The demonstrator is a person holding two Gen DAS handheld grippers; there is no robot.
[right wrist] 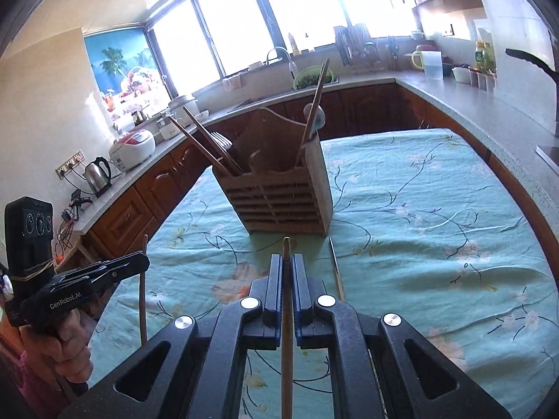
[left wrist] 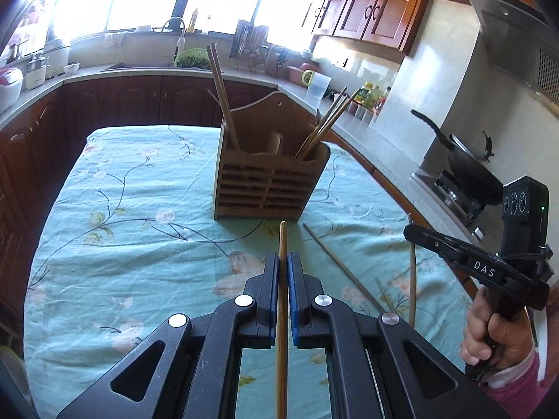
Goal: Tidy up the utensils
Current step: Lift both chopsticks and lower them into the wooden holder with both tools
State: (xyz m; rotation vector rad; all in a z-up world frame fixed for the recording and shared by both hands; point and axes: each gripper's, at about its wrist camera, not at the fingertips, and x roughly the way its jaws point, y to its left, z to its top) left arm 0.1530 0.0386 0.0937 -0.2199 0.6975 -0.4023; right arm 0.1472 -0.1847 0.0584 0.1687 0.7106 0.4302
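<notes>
Covering the table, a pale green flowered cloth point(left wrist: 122, 209), rumpled, with kitchen counters point(right wrist: 454, 90) beyond at 12 and 3 o'clock. Standing upright on the cloth, at 12 o'clock from both grippers, a slatted wooden utensil holder point(left wrist: 269, 185) with several chopsticks leaning out of its left and right compartments. Low in the left wrist view, the left gripper point(left wrist: 283, 262), jaws pressed together on 1 pale chopstick point(left wrist: 282, 314), its tip poking out toward the holder, clear of the cloth. Same in the right wrist view: the right gripper point(right wrist: 287, 260), jaws pinching 1 darker chopstick point(right wrist: 287, 331), tip aimed at the holder's base. At 4 o'clock of the holder, lying loose on the cloth, another chopstick point(left wrist: 335, 265). At 4 o'clock in the left view, a hand point(left wrist: 496, 331) around the right gripper's handle.
</notes>
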